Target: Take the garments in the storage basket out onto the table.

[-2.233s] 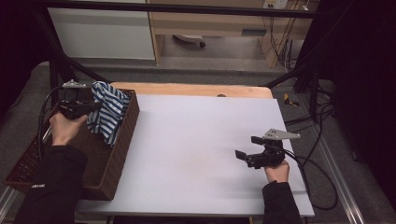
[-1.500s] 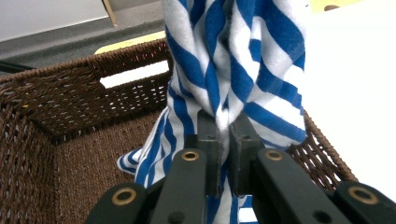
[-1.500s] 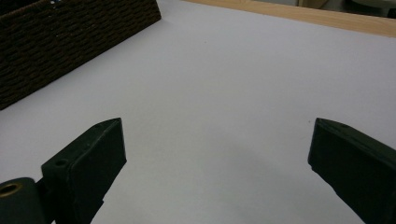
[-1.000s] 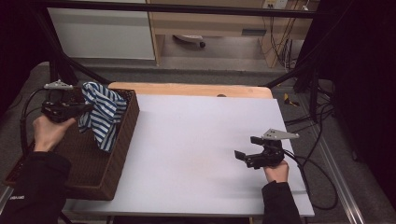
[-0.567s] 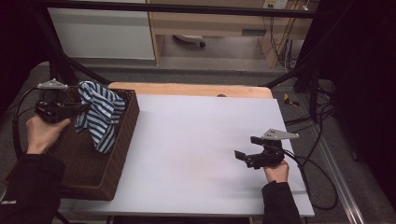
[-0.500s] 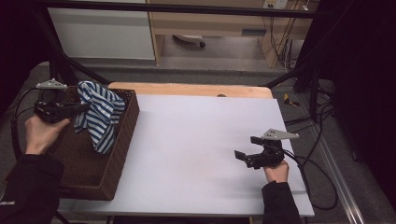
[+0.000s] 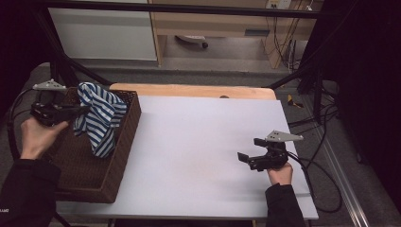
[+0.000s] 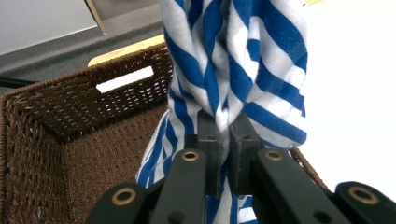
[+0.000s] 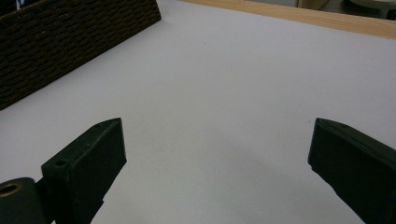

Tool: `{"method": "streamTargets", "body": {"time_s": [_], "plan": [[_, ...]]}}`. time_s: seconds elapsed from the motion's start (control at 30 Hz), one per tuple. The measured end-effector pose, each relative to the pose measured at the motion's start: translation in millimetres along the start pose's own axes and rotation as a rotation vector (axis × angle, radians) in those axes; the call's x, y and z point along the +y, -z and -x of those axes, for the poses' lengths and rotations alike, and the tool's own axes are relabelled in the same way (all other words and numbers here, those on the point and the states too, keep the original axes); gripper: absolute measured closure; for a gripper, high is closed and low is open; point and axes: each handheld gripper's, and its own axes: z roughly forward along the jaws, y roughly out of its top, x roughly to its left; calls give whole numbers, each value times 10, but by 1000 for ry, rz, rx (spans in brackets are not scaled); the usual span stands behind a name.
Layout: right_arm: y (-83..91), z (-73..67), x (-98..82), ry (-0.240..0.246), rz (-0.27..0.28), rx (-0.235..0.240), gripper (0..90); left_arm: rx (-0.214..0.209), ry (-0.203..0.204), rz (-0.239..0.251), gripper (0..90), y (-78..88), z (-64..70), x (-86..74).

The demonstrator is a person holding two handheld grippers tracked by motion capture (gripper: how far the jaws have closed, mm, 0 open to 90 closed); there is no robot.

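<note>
Striped cloth (image 7: 98, 119), blue and white, pinched in a bunched fold between the fingers (image 8: 208, 154) of the left gripper (image 7: 72, 111). Hangs from that grip over the far end of the brown wicker basket (image 7: 124, 142), lower end draped down inside toward the basket floor. Seen close in the left gripper view (image 8: 236, 65), twisted into a thick rope of folds just past the closed fingers, rising out of frame at the top.

Basket at the left edge of the white surface (image 7: 198, 142), long side running away from the person, a slot handle cut in its far wall (image 8: 125, 79). Left hand (image 7: 38, 135) raised beside the basket's outer wall, gripper pointing toward the surface, grey plate on top, cable looping behind.

Right gripper (image 7: 247, 157) held low over the near right part of the surface, well apart from basket and cloth, pointing left. Fingers (image 9: 91, 161) spread wide, gripping nothing, bare white surface (image 9: 224, 93) between them. Basket's woven side (image 9: 70, 42) visible at the upper left of the right gripper view. Right hand (image 7: 280, 172) below the gripper, dark sleeve behind, cable trailing off the surface's right edge.

Strip of wooden edge (image 7: 189, 90) along the far side of the surface.
</note>
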Motion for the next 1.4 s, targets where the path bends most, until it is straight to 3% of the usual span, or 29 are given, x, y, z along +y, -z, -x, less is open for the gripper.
{"method": "streamTargets", "body": {"time_s": [1.4], "plan": [[-7,-2,0,0,-2,1,45,-45,-85,24,852,455,257,259]]}}
